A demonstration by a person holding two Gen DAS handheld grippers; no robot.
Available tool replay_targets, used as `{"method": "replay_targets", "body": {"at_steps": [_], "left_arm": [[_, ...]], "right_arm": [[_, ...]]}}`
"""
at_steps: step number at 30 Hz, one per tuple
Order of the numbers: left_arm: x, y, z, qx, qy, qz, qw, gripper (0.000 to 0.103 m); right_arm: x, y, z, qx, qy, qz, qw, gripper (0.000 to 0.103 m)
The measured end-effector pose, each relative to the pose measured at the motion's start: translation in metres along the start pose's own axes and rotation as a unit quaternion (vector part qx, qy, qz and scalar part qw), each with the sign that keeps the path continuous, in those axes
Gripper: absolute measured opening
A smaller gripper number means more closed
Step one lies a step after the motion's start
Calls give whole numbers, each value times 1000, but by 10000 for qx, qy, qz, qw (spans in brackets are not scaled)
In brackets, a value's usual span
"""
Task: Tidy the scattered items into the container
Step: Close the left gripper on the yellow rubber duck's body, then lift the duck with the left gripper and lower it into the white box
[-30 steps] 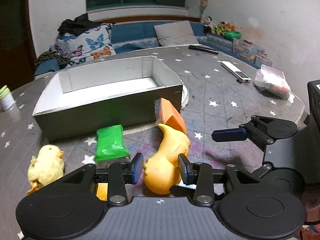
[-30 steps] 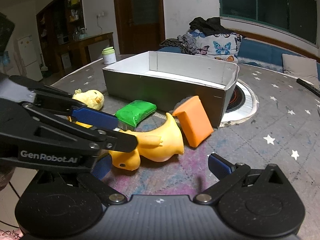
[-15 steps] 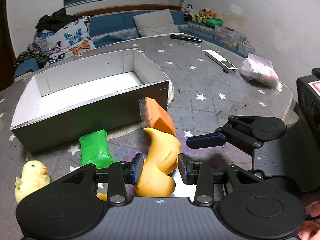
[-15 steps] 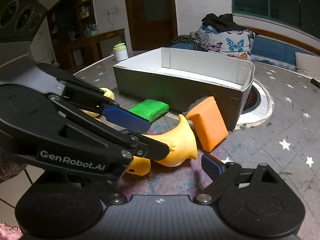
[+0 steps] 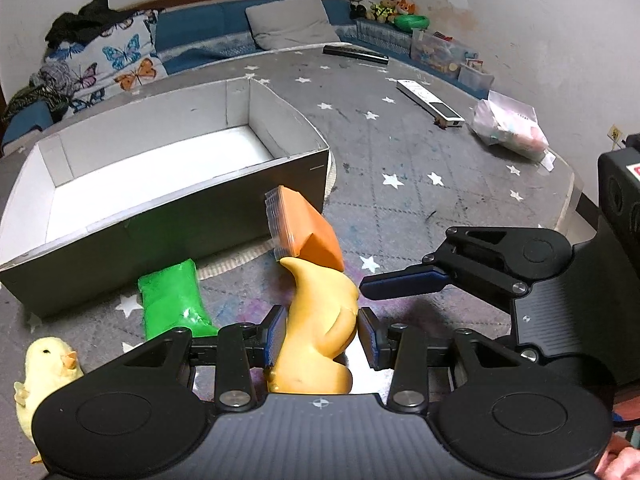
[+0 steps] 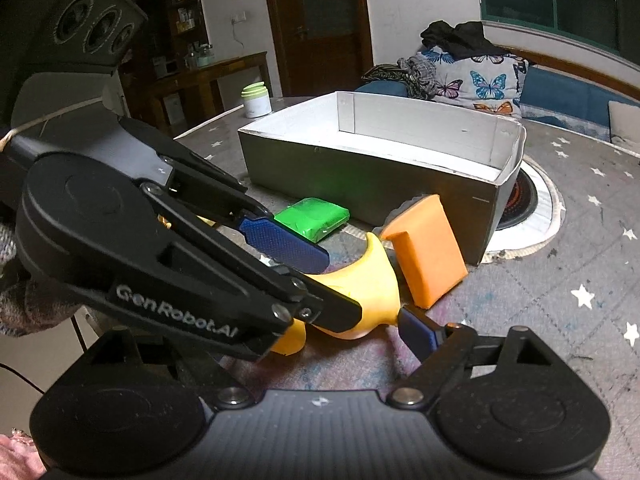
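A yellow rubber duck (image 5: 320,320) lies on the star-patterned table, tail toward the grey box (image 5: 160,216). My left gripper (image 5: 322,336) straddles the duck's body; its jaws are opening and the pads sit right beside the duck's sides. My right gripper (image 6: 320,332) comes in from the right, jaws closing, still apart. Its visible pad (image 6: 416,332) is just short of the duck (image 6: 372,280); the other is hidden behind the left gripper (image 6: 340,284). An orange packet (image 5: 304,232) leans on the box corner. A green packet (image 5: 172,304) and a yellow chick (image 5: 44,376) lie in front of the box.
The box (image 6: 360,176) has nothing inside and rests partly on a round mat (image 6: 536,208). Farther back lie a white remote (image 5: 430,104), a black remote (image 5: 354,53) and a plastic bag (image 5: 508,130). A jar (image 6: 256,100) stands at the far table edge.
My left gripper slid forward over the duck, which now sits deeper between its pads. The right gripper's fingers drew in and its finger came closer to the duck.
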State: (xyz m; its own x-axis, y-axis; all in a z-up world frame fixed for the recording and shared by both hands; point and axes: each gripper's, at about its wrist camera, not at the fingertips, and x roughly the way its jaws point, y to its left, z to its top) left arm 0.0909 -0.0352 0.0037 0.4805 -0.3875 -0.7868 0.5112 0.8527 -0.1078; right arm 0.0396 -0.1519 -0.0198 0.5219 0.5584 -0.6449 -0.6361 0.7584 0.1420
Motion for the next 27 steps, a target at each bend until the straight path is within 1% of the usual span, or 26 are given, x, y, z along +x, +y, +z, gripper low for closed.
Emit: {"method": "replay_targets", "body": {"at_steps": [1, 5, 9, 14, 17, 22, 27], "left_arm": [[1, 1, 1, -24, 34, -29, 10000, 43], [4, 9, 4, -214, 114, -176, 9996, 44], [3, 18, 2, -527, 73, -298, 9981, 43], [-1, 34, -2, -1201, -4, -468, 9917, 42], [-2, 37, -3, -1417, -67, -494, 9887, 42], [-1, 39, -4, -1664, -66, -494, 9848, 44], [0, 36, -5, -1663, -115, -408, 9852, 44]], "right_arm": [[0, -1, 0, 23, 11, 8, 10000, 91], [2, -3, 1, 33, 45, 70, 10000, 91], [6, -8, 0, 65, 100, 177, 9998, 91], [7, -10, 0, 69, 144, 225, 9996, 91], [5, -8, 1, 54, 107, 207, 9997, 89], [6, -7, 4, 71, 78, 210, 9997, 88], [9, -1, 3, -45, 97, 104, 9999, 86]]}}
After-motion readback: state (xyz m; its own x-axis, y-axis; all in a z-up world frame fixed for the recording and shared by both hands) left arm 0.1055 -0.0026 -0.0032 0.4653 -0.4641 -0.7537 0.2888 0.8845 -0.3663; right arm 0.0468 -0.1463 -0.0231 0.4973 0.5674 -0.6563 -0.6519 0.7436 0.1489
